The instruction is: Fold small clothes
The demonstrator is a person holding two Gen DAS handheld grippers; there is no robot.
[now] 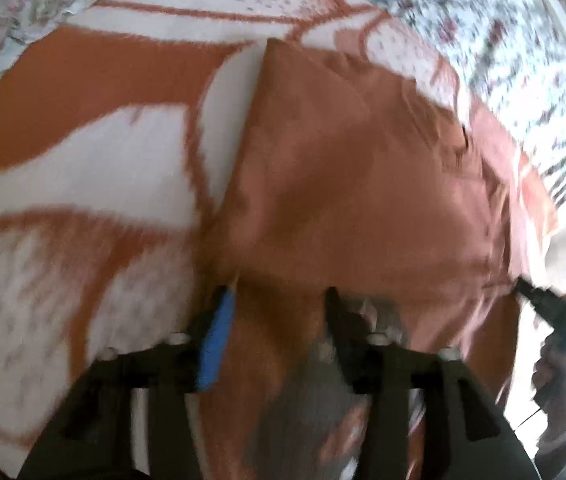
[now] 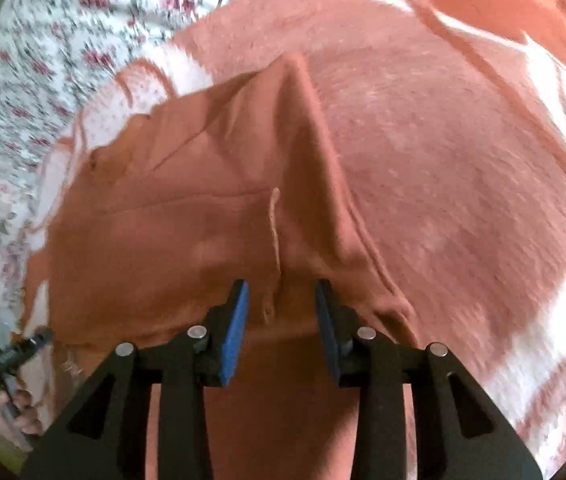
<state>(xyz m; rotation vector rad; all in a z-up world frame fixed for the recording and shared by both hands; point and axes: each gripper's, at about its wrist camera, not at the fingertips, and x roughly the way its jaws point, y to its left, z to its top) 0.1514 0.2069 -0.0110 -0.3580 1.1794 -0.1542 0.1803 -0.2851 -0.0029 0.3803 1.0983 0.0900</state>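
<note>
A small rust-orange garment (image 1: 363, 184) lies on an orange-and-white patterned blanket (image 1: 83, 152). My left gripper (image 1: 279, 296) sits at the garment's near left corner with its jaws apart and cloth between them. In the right wrist view the same garment (image 2: 187, 208) shows a raised fold ridge. My right gripper (image 2: 281, 288) sits at its near edge, jaws apart, with bunched cloth and a drawstring (image 2: 274, 220) between the pads. Each gripper also shows in the other's view, the right one (image 1: 555, 312) and the left one (image 2: 7, 352), each at the garment's edge.
A floral bedsheet (image 1: 483, 32) lies beyond the blanket; it also shows in the right wrist view (image 2: 63, 40). The person's hand (image 1: 555, 380) holds the right gripper's handle. Both views are motion-blurred.
</note>
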